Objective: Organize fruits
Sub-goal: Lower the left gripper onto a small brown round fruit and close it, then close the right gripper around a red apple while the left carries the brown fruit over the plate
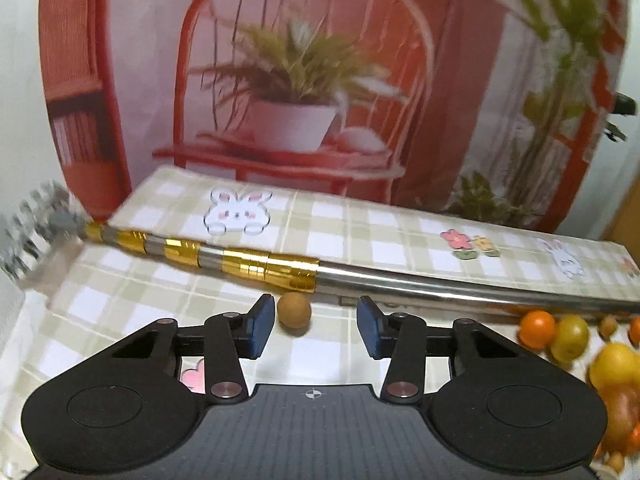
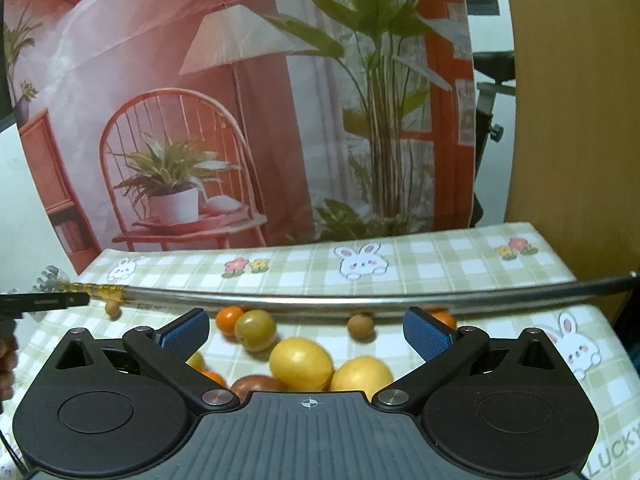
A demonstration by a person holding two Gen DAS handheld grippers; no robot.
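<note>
1. Left wrist view: your left gripper is spread wide, holding nothing, small brown fruit just beside its left pad.
2. Your right gripper gapes wide over the fruit pile.
3. Checkered tablecloth, metal rod across it, printed backdrop behind.

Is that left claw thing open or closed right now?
Open: the left gripper shows a wide gap between its blue pads, nothing held.

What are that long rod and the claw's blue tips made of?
The rod looks like polished metal: silvery, with mirror-like glints and shiny gold bands near one end. The right claw has blue pads, probably rubber or soft plastic: matte, finely textured.
</note>
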